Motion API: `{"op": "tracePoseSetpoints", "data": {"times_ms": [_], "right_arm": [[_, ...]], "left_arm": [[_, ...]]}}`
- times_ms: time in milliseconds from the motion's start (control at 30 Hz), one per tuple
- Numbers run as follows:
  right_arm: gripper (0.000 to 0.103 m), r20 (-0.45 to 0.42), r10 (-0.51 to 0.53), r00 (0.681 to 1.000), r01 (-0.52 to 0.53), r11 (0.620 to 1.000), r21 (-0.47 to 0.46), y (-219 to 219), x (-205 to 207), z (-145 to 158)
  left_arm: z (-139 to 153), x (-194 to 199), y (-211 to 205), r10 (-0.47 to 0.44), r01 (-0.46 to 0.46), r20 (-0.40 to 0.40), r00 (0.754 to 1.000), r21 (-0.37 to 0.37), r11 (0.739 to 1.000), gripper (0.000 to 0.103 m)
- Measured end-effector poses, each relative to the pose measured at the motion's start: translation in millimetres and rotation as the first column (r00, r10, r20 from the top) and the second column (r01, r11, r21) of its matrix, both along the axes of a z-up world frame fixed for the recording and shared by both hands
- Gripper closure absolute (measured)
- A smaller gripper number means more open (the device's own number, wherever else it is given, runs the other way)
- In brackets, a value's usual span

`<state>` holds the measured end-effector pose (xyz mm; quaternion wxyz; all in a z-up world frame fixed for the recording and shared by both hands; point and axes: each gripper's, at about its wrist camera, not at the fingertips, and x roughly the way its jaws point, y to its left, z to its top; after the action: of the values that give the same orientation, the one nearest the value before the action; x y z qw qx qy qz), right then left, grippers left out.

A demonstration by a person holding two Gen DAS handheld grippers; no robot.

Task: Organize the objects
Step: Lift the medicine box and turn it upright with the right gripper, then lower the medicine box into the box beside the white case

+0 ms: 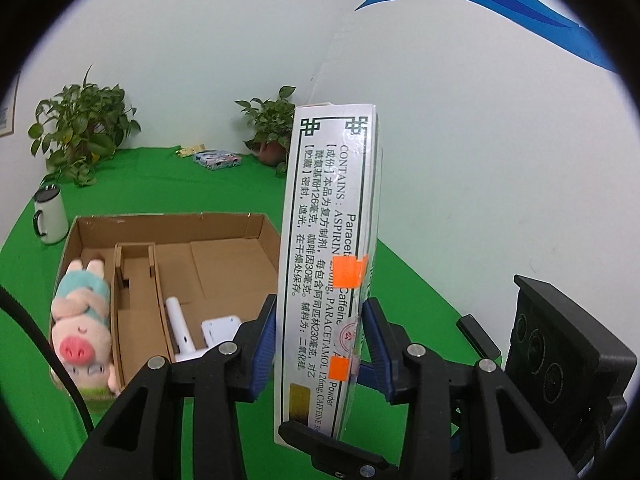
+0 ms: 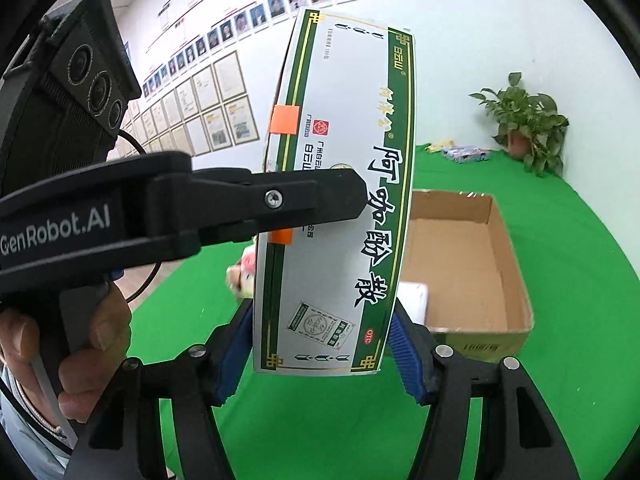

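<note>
Left wrist view. The left gripper (image 1: 320, 344) clamps the narrow side faces of a medicine box (image 1: 330, 264), its blue fingers (image 1: 264, 344) pressed on either side. The box stands nearly upright, long axis running from 6 toward 12 o'clock, held clear above the green worktop (image 1: 224, 188). Legible print: "CONTAINS: ASPIRIN", "PARACETAMOL 126mg", "CAFFEINE", "Powder", with Chinese text and two orange stickers. The open cardboard tray (image 1: 176, 220) lies at 9 o'clock from the fingers and below them; its far-left compartment holds a plush pig (image 1: 82, 320), a middle slot is bare, and a white plastic part (image 1: 180, 324) lies in the wide compartment. A mug (image 1: 50, 214) and two potted plants stand beyond.

Right wrist view. The right gripper (image 2: 324, 344) grips the same box (image 2: 340, 208) across its broad face at the lower end, fingers (image 2: 404, 350) touching both edges. Large Chinese characters and an "OTC" mark are readable; the left tool, crossing from 9 o'clock, reads "GenRobot.AI". The tray (image 2: 516, 280) sits at 3 o'clock, lower. Both hands are about equally near; placement likely requires lowering the box toward the wide compartment.
</note>
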<state>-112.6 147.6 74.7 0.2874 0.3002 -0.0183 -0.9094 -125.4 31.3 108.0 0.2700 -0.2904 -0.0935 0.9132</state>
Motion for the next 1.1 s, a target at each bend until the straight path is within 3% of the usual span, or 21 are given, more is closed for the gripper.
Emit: {"op": "tracePoseSetpoints", "data": {"times_ms": [300,567,800,1100], "right_arm": [[0.042,0.073,0.007,0.997,-0.007,1.000,0.009,14.9,-58.7,27.4],[0.042,0.132,-0.020,0.991,0.014,0.999,0.041,25.9,-99.5,35.5],[0.042,0.225,-0.037,0.974,0.027,0.998,0.049,34.3,-140.8,-1.5],[0.042,0.377,-0.025,0.926,-0.014,0.995,0.099,42.4,-190.9,-60.6]], "left_arm": [[3.3,-58.1,6.2,-0.006,0.003,0.084,0.996,0.043,0.999,0.063],[-13.1,-104.9,11.7,-0.033,0.017,0.172,0.985,0.094,0.995,0.063],[-49.8,-142.6,22.4,-0.050,0.023,0.272,0.961,0.101,0.995,0.063],[-119.5,-186.5,26.3,-0.082,0.012,0.430,0.899,0.164,0.986,0.065]]}}
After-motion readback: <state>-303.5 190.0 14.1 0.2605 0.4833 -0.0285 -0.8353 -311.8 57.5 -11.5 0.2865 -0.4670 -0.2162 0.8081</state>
